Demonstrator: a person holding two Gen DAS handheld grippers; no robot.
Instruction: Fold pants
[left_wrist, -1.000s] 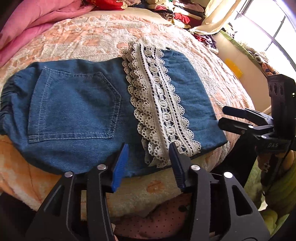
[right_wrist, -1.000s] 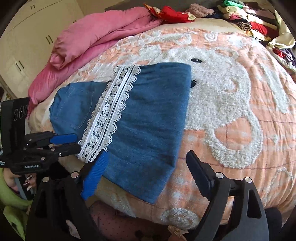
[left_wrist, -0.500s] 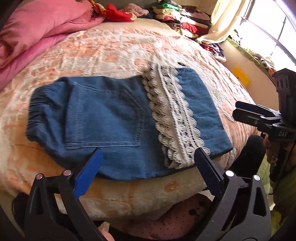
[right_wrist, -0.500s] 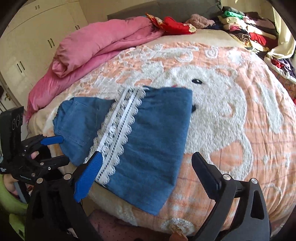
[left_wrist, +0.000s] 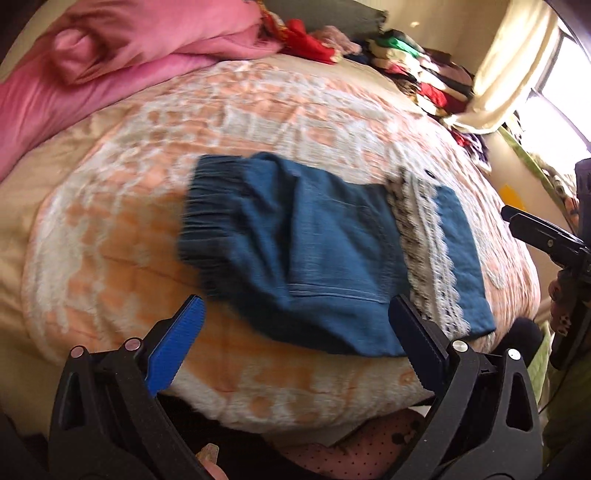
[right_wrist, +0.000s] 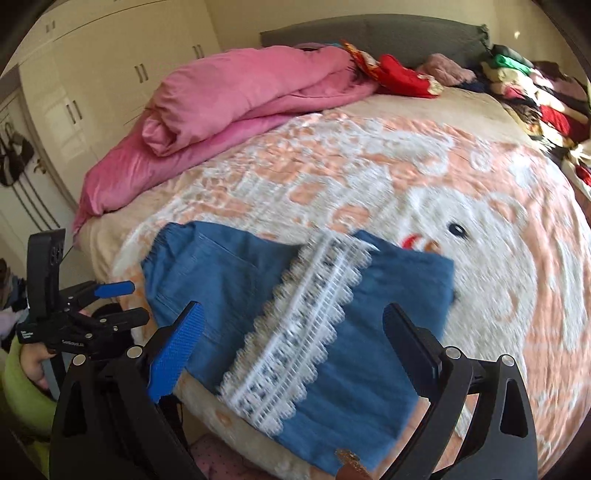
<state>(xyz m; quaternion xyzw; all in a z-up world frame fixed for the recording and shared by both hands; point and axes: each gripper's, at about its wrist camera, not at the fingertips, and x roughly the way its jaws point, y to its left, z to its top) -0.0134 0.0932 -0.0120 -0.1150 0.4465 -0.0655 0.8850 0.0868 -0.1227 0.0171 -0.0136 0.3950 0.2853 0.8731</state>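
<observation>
Behind the bed (right_wrist: 480, 192) stood pale wardrobe doors, and a rolled pink duvet (right_wrist: 229, 99) lay along the far side, with a heap of mixed clothes (right_wrist: 528, 88) in the corner near the window. On the peach-and-white blanket with a bear figure rested the denim pants (right_wrist: 236, 280), close to the near edge of the bed. They lay as a compact bundle: the elastic waistband (left_wrist: 205, 210) at one end, a back pocket facing up, and a white lace trim (right_wrist: 295, 332) crossing the middle where a leg part was laid over.

The left hand-held gripper (left_wrist: 295, 343) was released, its jaws wide apart and nothing between them — the right hand-held gripper (right_wrist: 291, 343) was the same, above the near edge of the cloth and not touching it.

My judgement is that the fold was nearly or fully complete; perhaps one more fold or some smoothing remained, since the near denim edge looked a little uneven.

Small white print was on the body of the left hand-held gripper in the right view — too blurred to read with certainty.
</observation>
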